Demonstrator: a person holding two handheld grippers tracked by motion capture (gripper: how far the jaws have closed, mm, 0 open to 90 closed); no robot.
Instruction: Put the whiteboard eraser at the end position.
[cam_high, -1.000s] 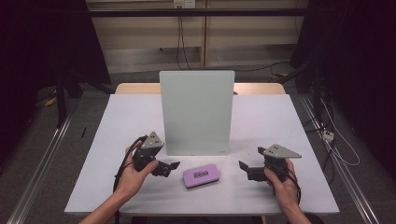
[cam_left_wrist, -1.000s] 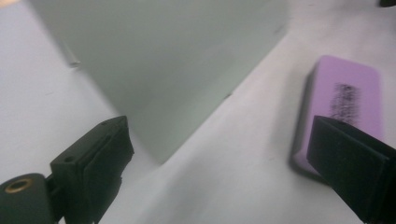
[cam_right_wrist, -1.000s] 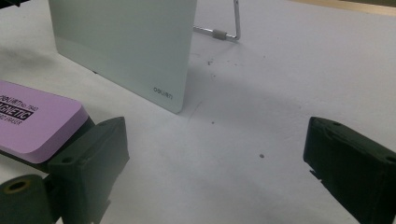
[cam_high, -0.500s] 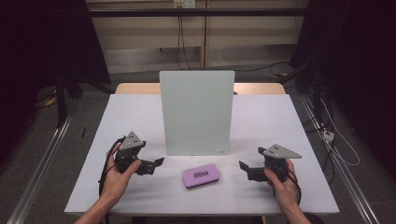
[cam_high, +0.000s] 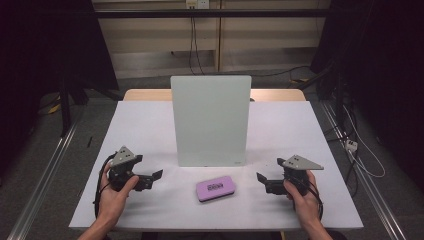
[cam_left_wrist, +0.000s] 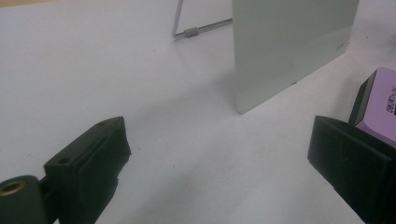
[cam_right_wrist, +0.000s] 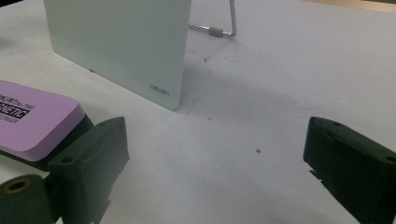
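we hold left gripper (cam_high: 156, 176) and right gripper (cam_high: 261, 178), jaws spread wide, empty. flat purple rectangular eraser (cam_high: 215, 187) lies on white table (cam_high: 145, 125) between them, before upright white board (cam_high: 210, 120).

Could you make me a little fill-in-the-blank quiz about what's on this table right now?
1. The flat eraser lying between the two grippers is ____ in colour.
2. The white board stands ____ on the table, propped by a wire stand.
3. The left gripper has its fingers ____, holding nothing.
4. The eraser lies in ____ of the board, on the person's side.

Missing words: purple; upright; open; front
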